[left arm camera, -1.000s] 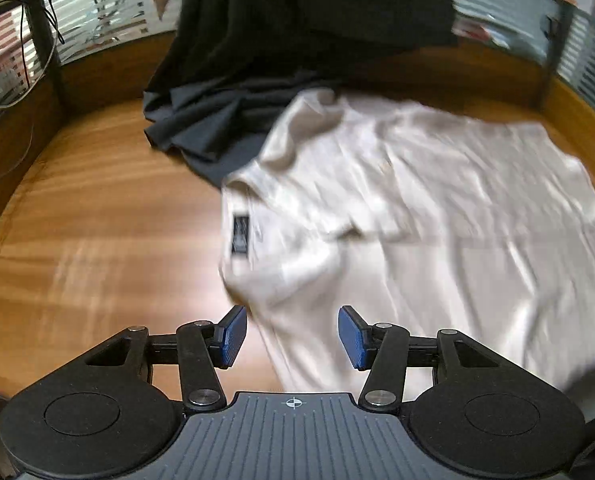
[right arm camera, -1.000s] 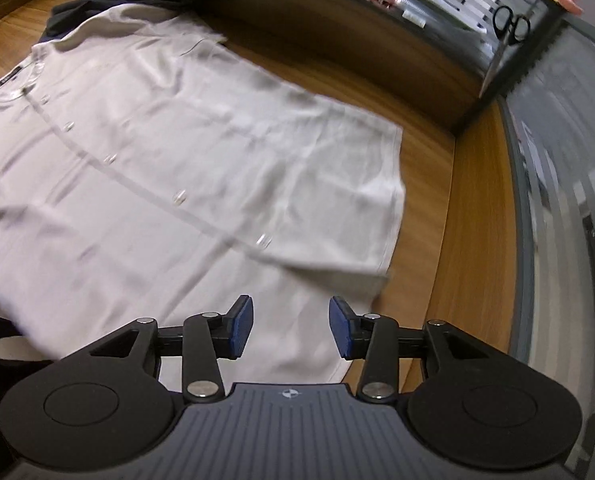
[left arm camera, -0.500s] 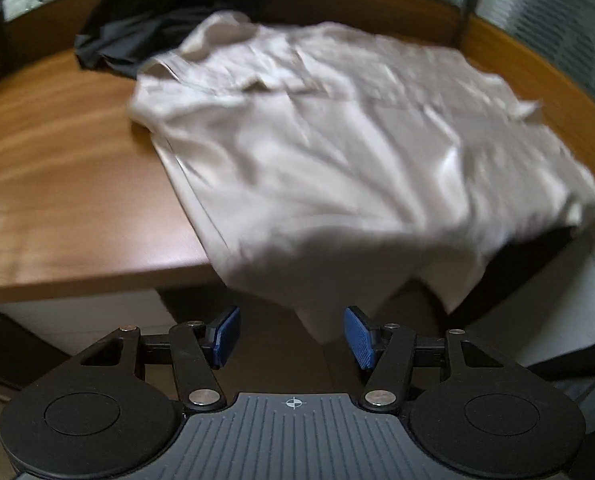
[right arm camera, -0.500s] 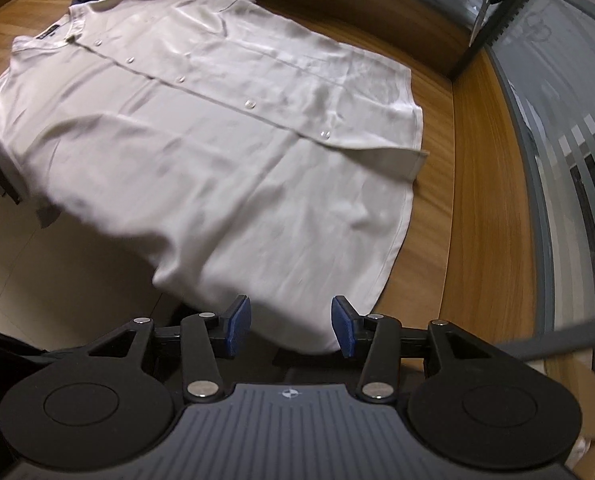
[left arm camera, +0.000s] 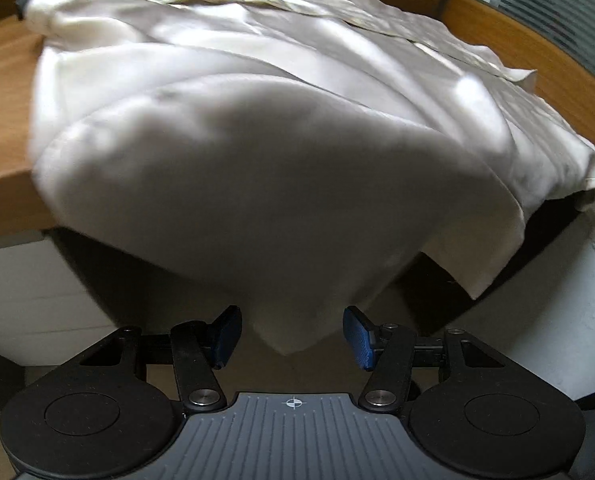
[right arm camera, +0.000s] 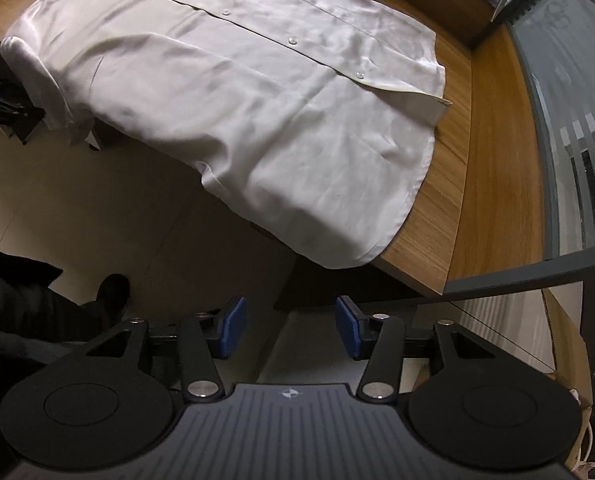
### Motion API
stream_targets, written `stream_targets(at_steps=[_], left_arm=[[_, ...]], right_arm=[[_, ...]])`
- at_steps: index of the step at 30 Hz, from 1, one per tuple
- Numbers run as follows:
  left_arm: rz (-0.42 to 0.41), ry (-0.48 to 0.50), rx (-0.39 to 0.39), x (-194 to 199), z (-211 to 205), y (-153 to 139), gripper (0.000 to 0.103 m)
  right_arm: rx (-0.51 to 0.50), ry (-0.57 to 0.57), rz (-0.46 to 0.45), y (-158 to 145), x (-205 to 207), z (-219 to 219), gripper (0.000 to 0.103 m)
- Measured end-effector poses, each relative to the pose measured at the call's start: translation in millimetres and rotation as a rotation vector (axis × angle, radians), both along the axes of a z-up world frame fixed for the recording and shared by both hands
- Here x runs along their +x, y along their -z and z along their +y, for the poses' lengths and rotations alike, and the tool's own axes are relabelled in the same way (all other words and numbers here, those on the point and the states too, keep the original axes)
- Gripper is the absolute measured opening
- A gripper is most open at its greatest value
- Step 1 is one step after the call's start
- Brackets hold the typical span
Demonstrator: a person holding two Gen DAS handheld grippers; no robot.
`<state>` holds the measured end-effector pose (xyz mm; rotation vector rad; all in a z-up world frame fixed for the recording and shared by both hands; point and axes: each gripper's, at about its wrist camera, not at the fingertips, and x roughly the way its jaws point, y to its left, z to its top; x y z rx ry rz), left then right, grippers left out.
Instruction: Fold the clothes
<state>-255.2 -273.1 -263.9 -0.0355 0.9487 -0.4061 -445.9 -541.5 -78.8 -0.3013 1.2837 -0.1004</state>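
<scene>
Closing in on the hanging sleeve, grip not made yet.

Left gripper point(left arm camera: 291, 336) jaws just been narrowing around the sleeve tip point(left arm camera: 285, 320) of the white shirt point(right arm camera: 233, 92) draped over the table edge point(right arm camera: 437, 240), pads not yet pressing; right gripper point(right arm camera: 289, 328) spread, empty, opening. Risk: pinching only the tip, slick fabric slipping out or dragging off.

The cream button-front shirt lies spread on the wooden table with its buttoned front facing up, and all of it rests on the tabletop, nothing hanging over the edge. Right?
Not quite. The cream button-front shirt does lie spread on the wooden table with its buttoned front up, but part of it hangs over the near edge. The right wrist view shows the hem and a sleeve drooping past the edge.
</scene>
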Motion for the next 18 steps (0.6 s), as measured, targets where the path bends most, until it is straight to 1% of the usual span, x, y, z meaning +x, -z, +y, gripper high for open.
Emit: stream_targets(at_steps=[1, 2, 5, 7, 9, 12, 14, 18], left_arm=[[0.002, 0.008, -0.007, -0.5, -2.1, -0.5, 0.013], [0.007, 0.012, -0.013, -1.7, -2.9, -3.2, 0.004], [0.009, 0.022, -0.019, -7.7, -3.9, -14.0, 0.003], [0.000, 0.030, -0.017, -16.4, -2.6, -29.7, 0.003], [-0.010, 0.030, -0.031, -27.9, -0.2, -49.9, 0.003], [-0.039, 0.047, -0.046, -43.1, 1.7, -84.1, 0.003], [-0.061, 0.044, -0.070, -46.5, 4.4, -105.9, 0.003], [-0.073, 0.041, -0.147, -44.8, 8.5, -148.4, 0.003]], right_arm=[[-0.002, 0.004, -0.002, -1.5, -1.2, -0.5, 0.055], [-0.003, 0.009, -0.007, -1.9, -1.6, -1.3, 0.055], [-0.005, 0.022, -0.022, -0.7, -0.9, -2.1, 0.055], [-0.006, 0.030, -0.035, 2.7, 1.8, -1.3, 0.055], [-0.005, 0.038, -0.049, 6.1, 4.7, -0.3, 0.055], [0.009, 0.062, -0.101, 13.0, 11.9, 2.7, 0.055], [0.007, 0.077, -0.133, 19.5, 16.5, 4.8, 0.055], [0.008, 0.128, -0.194, 33.6, 20.8, 7.2, 0.055]])
